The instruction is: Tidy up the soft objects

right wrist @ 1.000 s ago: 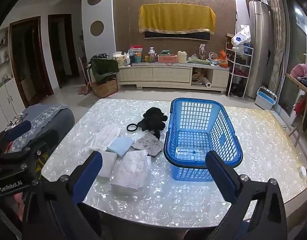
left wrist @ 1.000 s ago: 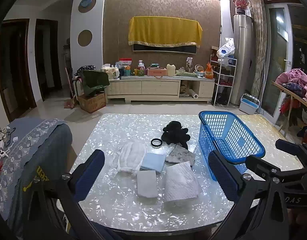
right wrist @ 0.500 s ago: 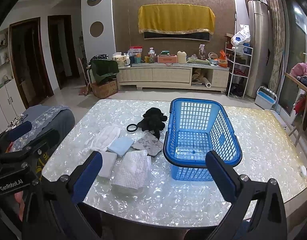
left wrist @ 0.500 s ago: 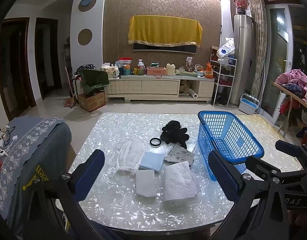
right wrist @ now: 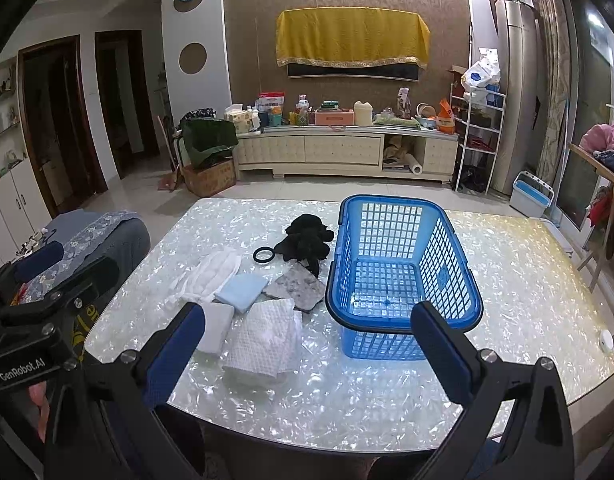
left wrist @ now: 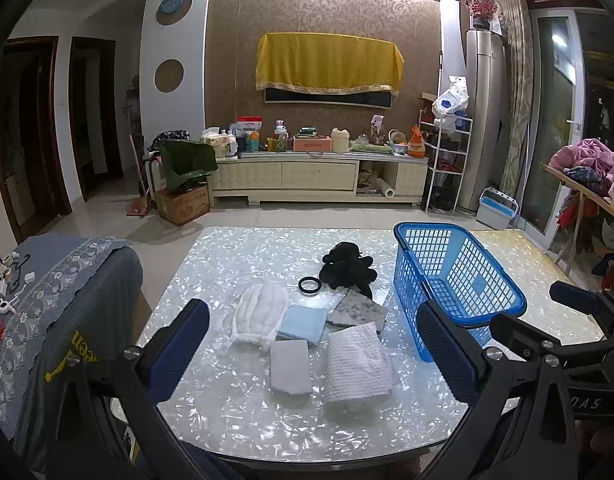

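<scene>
Jaws wide as before; nothing has moved.

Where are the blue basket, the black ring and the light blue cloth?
blue basket [right wrist: 387, 288], right wrist view, on its mesh floor.
black ring [right wrist: 264, 255], right wrist view, on its rim.
light blue cloth [left wrist: 303, 323], left wrist view, at its middle.

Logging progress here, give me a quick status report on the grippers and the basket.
Left gripper open, empty. Right gripper open, empty. Blue basket empty; cloths all on the table beside it. Nothing in the way.
</scene>
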A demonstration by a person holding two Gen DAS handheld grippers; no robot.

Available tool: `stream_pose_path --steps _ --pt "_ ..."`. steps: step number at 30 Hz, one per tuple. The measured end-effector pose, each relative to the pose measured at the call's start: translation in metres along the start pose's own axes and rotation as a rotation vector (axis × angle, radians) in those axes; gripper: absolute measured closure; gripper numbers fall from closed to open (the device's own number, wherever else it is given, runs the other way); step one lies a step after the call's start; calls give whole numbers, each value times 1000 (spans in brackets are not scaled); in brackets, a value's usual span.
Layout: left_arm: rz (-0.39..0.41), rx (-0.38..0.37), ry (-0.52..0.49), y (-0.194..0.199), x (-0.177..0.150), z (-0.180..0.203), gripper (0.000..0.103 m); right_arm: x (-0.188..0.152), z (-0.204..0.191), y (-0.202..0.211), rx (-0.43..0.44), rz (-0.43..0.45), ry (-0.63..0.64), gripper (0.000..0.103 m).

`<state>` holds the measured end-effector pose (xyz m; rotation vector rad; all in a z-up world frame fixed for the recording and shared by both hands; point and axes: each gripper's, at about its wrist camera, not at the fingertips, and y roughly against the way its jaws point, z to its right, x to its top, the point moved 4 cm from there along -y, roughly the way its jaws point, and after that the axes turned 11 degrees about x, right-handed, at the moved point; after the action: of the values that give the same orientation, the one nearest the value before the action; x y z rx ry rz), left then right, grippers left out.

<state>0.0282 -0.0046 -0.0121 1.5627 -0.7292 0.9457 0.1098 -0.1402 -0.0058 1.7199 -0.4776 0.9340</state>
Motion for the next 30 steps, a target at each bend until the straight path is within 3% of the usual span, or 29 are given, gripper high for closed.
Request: stream_pose_path --steps 30 --pt "-15 -35 -1 -1 1 0 0 -1 0 4 2 -1 2 0"
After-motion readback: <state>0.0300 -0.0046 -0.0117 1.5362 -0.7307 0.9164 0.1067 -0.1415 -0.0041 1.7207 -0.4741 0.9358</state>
